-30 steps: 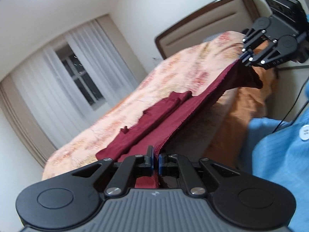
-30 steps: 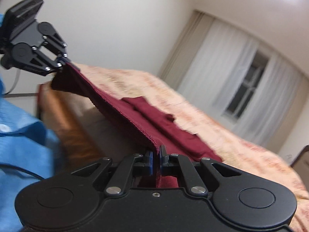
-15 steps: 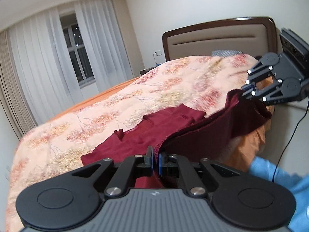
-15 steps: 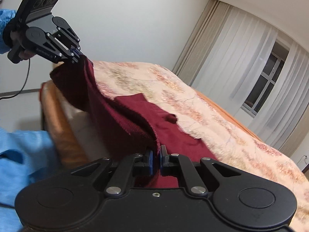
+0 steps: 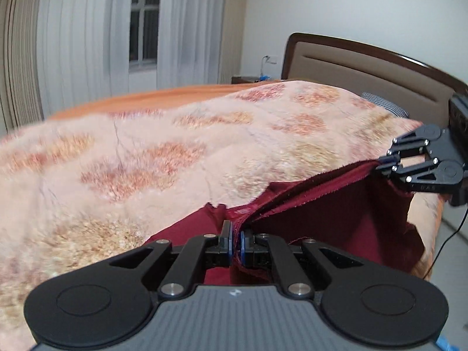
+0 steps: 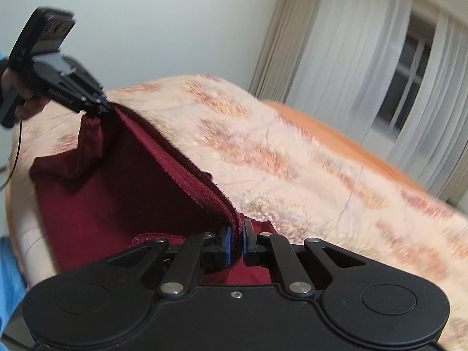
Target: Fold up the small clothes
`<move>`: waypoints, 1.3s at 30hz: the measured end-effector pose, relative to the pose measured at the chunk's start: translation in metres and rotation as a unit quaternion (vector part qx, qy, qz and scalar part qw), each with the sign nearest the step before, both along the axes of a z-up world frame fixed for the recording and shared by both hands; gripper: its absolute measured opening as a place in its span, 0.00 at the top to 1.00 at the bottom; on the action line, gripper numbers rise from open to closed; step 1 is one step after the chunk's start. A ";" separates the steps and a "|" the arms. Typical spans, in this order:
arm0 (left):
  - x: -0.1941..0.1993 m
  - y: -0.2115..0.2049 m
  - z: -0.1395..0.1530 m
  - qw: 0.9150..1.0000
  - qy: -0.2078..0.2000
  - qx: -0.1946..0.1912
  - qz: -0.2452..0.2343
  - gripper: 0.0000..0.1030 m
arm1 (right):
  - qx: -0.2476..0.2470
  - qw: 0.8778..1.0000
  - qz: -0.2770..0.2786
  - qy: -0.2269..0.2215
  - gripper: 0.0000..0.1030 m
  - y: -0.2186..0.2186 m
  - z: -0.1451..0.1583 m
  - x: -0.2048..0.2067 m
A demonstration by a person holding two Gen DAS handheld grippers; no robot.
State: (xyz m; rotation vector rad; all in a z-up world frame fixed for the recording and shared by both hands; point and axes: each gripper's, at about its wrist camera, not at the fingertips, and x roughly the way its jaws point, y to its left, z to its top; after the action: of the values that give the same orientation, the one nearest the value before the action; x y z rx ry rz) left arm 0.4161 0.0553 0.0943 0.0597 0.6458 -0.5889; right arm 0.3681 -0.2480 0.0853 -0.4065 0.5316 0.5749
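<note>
A dark red garment [image 5: 336, 213] lies on the bed near its front edge, its near hem lifted and stretched between both grippers. My left gripper [image 5: 236, 234] is shut on one end of the hem. My right gripper [image 6: 236, 234] is shut on the other end; it also shows in the left wrist view [image 5: 384, 162] at the right. The left gripper shows in the right wrist view [image 6: 103, 105] at upper left. The garment [image 6: 117, 193] hangs as a sheet below the taut hem; its far part is hidden behind the fold.
A pink floral fleece blanket [image 5: 175, 152] covers the bed over an orange sheet [image 5: 163, 96]. A wooden headboard [image 5: 365, 61] stands at the right, curtains and a window [image 5: 143, 20] behind. A black cable [image 5: 447, 237] hangs by the bed's side.
Both grippers have carried the held hem forward and down over the rest of the garment, toward the bed's middle. The red cloth lying flat is now mostly hidden under the raised fold.
</note>
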 end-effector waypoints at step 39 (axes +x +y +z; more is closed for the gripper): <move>-0.018 0.017 -0.048 0.997 -0.025 -0.020 0.074 0.01 | 0.154 0.970 -0.151 0.107 0.01 -0.045 -0.072 0.100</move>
State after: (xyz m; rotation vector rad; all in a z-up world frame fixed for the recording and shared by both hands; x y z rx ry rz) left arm 0.3983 0.0726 0.0467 -0.0105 0.5837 -0.4548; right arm 0.4679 -0.2934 0.0136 0.0357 0.6852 0.3987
